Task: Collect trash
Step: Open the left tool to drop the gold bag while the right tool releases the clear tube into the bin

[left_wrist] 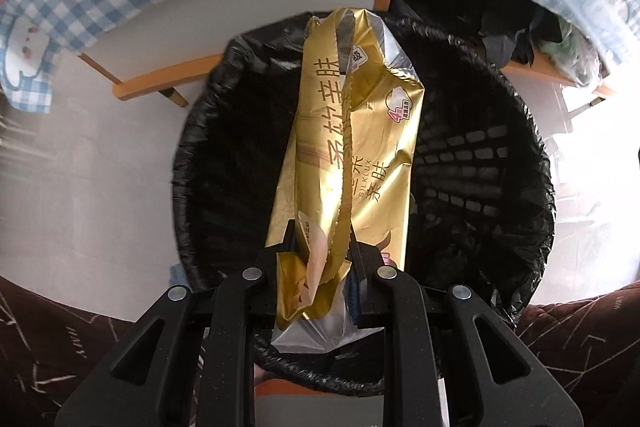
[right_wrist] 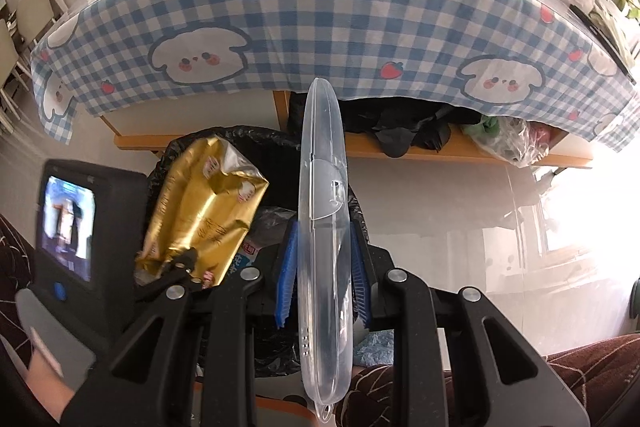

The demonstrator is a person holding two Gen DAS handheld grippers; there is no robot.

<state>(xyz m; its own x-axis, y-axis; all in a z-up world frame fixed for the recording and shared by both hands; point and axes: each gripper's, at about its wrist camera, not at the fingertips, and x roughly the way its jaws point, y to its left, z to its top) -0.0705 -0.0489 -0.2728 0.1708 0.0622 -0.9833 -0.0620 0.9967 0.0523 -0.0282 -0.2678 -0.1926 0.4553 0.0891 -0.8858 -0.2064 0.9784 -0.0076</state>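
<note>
Gold foil wrapper [left_wrist: 352,147] hangs pinched at its near end between the closed fingers of the left gripper [left_wrist: 320,251], its long axis running straight away from the jaws and down into the mouth of the bin [left_wrist: 500,155], whose black liner is folded over the rim. From the left wrist view the wrapper's far end sits inside the circle of the rim, so a release here would likely send it into the liner; this hand is the nearer of the two to the opening. The right gripper [right_wrist: 323,275] is clamped by its blue pads on a clear plastic case [right_wrist: 324,227], held on edge with its long axis also pointing forward, its far tip rising before the checked tablecloth [right_wrist: 320,27]; the bin lies below and to the left of it in the right wrist view, mostly screened by the case and the wrapper. The bin's floor is lost in shadow, and whether anything already lies there cannot be made out. Under the table's near edge, dark cloth and crumpled plastic bags on a wooden rail [right_wrist: 460,151] are too jumbled to sort. Glare from the right washes out the floor on that side.
</note>
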